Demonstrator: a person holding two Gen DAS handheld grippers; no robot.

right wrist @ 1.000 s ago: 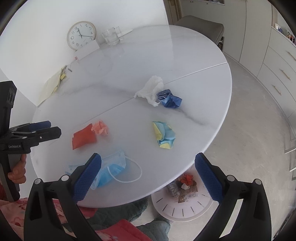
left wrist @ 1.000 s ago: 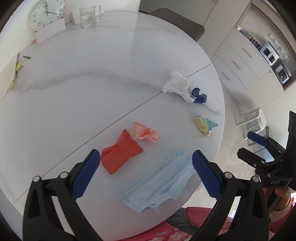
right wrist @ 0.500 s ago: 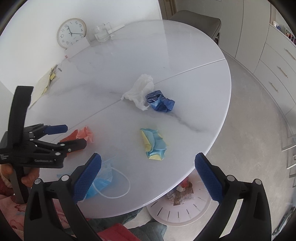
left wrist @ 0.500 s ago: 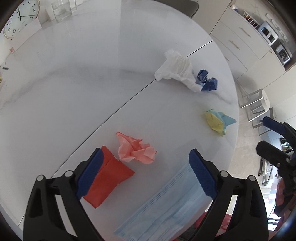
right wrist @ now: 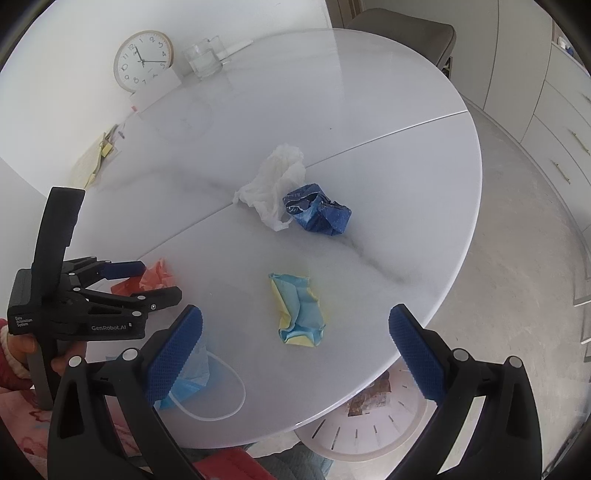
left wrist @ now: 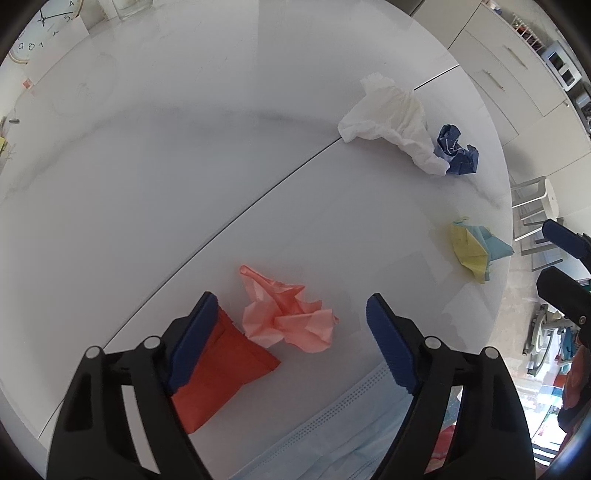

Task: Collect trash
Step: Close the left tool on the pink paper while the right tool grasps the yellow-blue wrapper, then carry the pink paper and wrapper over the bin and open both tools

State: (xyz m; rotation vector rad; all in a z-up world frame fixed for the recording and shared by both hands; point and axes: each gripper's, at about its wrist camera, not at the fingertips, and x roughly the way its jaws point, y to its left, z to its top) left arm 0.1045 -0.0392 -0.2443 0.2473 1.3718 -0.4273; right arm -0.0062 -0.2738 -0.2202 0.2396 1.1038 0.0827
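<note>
Several pieces of trash lie on the round white table [left wrist: 184, 166]. My left gripper [left wrist: 290, 310] points down at the table, its jaws closing around a crumpled pink paper [left wrist: 284, 317] that sits between the pads untouched. A red packet [left wrist: 218, 365] lies under its left finger and a light blue face mask [left wrist: 332, 443] below it. In the right wrist view the left gripper [right wrist: 153, 282] straddles the pink paper [right wrist: 159, 271]. My right gripper [right wrist: 295, 317] hovers open over a yellow and blue paper wad [right wrist: 299, 314]. Farther off lie a white tissue [right wrist: 273, 184] and a dark blue wrapper [right wrist: 317, 214].
A wall clock [right wrist: 142, 61] and a glass [right wrist: 203, 57] stand at the table's far edge, yellow notes [right wrist: 88, 162] at its left. A white round bin [right wrist: 369, 417] with scraps sits on the floor below the near edge. A chair [right wrist: 402, 33] and cabinets [right wrist: 554, 122] lie beyond.
My left gripper has sunk toward the table and onto the pink paper, and its jaws have narrowed. My right gripper has drifted closer to the yellow and blue wad.
</note>
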